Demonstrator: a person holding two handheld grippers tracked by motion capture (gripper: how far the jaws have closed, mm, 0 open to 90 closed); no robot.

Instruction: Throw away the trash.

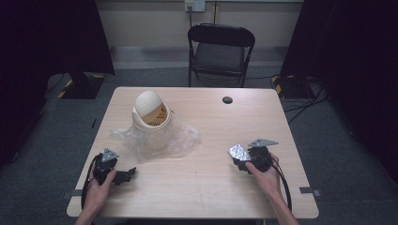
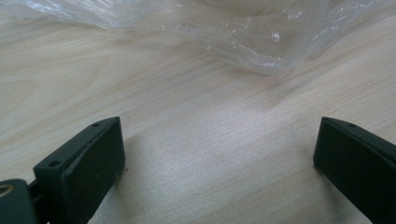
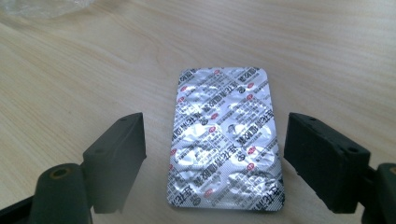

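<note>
Down at seven o'clock on the wooden table (image 1: 206, 187), the left gripper (image 1: 123, 175) rests with its jaws spread wide over bare wood, a crumpled clear plastic bag (image 1: 183, 138) ahead of it. Inside that bag stands a cream swing-lid bin (image 1: 151, 117), toward ten o'clock. Over at four o'clock, the right gripper (image 1: 240, 159) sits with jaws wide apart, a silver blister pack (image 3: 226, 140) lying flat between them, untouched.

Bare table (image 1: 197, 187) lies between both tools; bin (image 1: 151, 119) and bag (image 1: 185, 138) seemingly block the left-centre.
</note>
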